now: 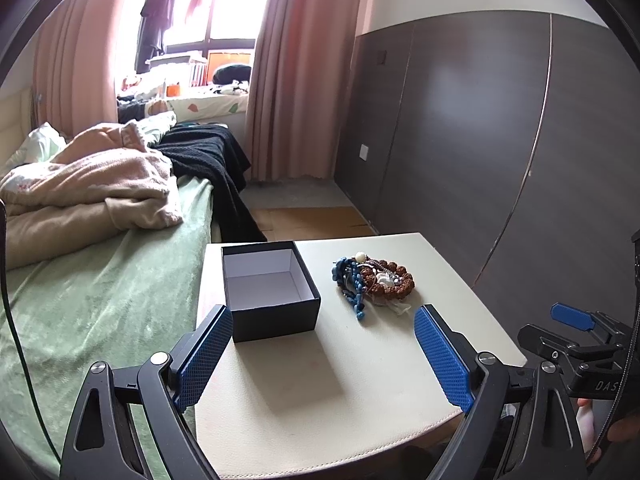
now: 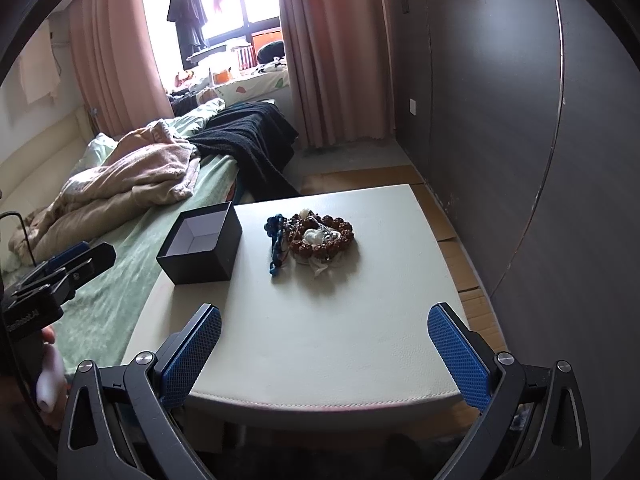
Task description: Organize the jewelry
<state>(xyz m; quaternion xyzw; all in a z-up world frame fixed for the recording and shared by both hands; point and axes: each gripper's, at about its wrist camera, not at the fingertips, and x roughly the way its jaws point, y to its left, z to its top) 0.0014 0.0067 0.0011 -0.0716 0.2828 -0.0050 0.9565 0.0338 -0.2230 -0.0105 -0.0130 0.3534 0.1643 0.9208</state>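
Observation:
A black open box [image 1: 272, 292] [image 2: 202, 244] with a white inside stands empty on the left part of a cream table [image 1: 320, 380] [image 2: 320, 320]. To its right lies a heap of jewelry [image 1: 372, 280] [image 2: 312, 238]: a brown bead bracelet, blue beads and pale pieces tangled together. My left gripper [image 1: 322, 356] is open near the table's front, just short of the box, holding nothing. My right gripper [image 2: 324, 354] is open over the table's front edge, well short of the heap, and shows at the right rim of the left wrist view [image 1: 572, 320].
A bed [image 1: 100, 280] with a green cover, a beige blanket and a dark throw runs along the table's left side. Dark wall panels [image 2: 520, 120] stand to the right, with cardboard on the floor between. Pink curtains and a window lie behind.

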